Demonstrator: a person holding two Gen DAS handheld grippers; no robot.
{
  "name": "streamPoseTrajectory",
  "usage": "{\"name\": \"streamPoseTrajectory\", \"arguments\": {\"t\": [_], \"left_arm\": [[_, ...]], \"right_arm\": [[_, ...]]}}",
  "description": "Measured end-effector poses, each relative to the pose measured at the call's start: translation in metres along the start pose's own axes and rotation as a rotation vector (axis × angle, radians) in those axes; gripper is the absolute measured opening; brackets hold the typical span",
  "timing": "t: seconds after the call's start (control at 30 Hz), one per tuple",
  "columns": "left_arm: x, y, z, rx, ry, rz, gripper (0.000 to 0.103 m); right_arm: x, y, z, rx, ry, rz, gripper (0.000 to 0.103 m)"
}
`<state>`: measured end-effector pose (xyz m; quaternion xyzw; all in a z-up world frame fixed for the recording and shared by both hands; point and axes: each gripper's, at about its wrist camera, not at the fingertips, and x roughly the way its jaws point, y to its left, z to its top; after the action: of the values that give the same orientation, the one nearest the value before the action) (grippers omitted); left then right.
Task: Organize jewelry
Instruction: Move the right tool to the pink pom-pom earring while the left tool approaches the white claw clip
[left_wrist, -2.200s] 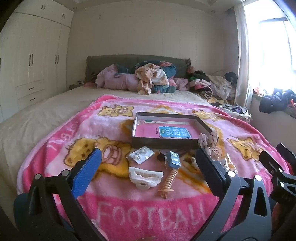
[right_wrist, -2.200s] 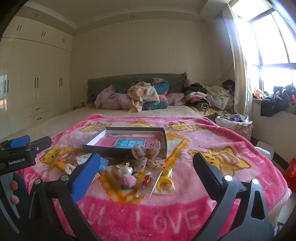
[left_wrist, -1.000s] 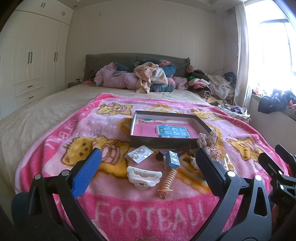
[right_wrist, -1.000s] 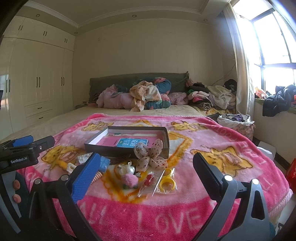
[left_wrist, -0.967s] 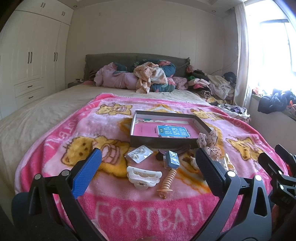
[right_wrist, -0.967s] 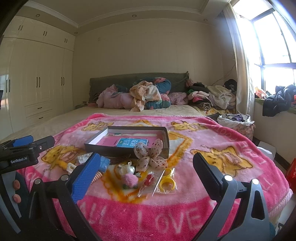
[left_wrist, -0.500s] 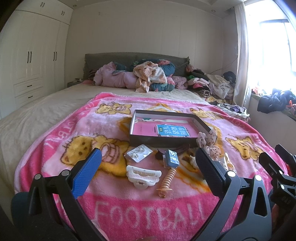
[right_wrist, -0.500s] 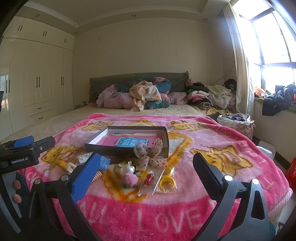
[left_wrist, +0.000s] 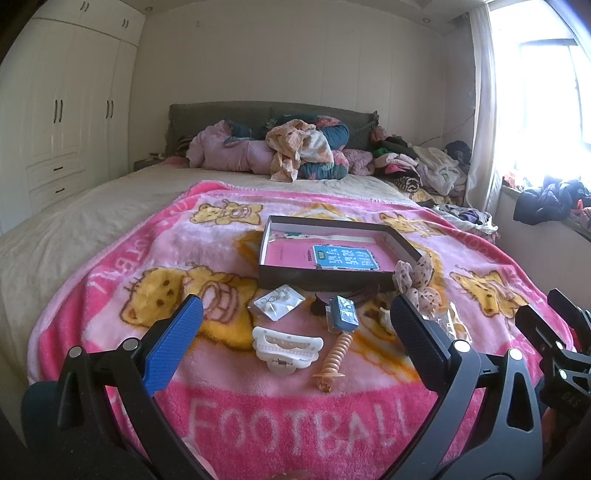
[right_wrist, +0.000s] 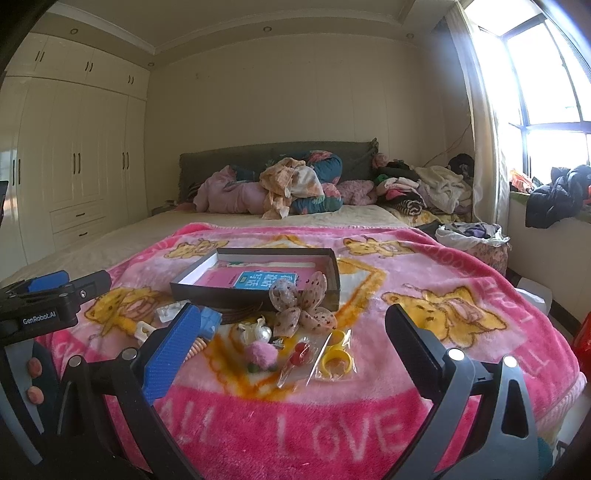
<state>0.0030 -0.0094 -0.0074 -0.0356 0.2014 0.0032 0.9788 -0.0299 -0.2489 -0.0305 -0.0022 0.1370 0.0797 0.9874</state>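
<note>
A dark shallow box (left_wrist: 325, 280) with a pink and blue card inside lies on the pink blanket; it also shows in the right wrist view (right_wrist: 258, 295). In front of it lie a white hair claw (left_wrist: 286, 347), a packet of earrings (left_wrist: 279, 301), a blue clip on an orange coil (left_wrist: 341, 332) and a spotted fabric bow (left_wrist: 415, 282). The right wrist view shows the bow (right_wrist: 301, 304), a pink pompom (right_wrist: 260, 354), red beads in a packet (right_wrist: 301, 352) and yellow rings in a packet (right_wrist: 334, 356). My left gripper (left_wrist: 295, 343) and right gripper (right_wrist: 288, 345) are open and empty, above the blanket's near edge.
The pink blanket (left_wrist: 147, 258) covers the near part of a bed. Piled clothes (left_wrist: 295, 155) lie at the headboard. White wardrobes (left_wrist: 55, 129) stand on the left, a window (right_wrist: 546, 92) and a sill with clothes on the right. A bag of laundry (right_wrist: 472, 236) sits beside the bed.
Both grippers have stayed open and almost still. The views have shifted only slightly; no object has moved.
</note>
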Motion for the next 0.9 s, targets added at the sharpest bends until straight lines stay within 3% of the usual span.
{"name": "streamPoseTrajectory", "arguments": {"t": [0.47,0.9], "left_arm": [[0.003,-0.003,-0.018,-0.02,0.048,0.008,0.093],[0.021,0.029,-0.017,-0.07,0.143,0.047,0.093]], "right_arm": [[0.012,0.009,0.0,-0.028,0.056,0.06,0.097],[0.044,0.032,-0.005,-0.095,0.144,0.155,0.097]]}}
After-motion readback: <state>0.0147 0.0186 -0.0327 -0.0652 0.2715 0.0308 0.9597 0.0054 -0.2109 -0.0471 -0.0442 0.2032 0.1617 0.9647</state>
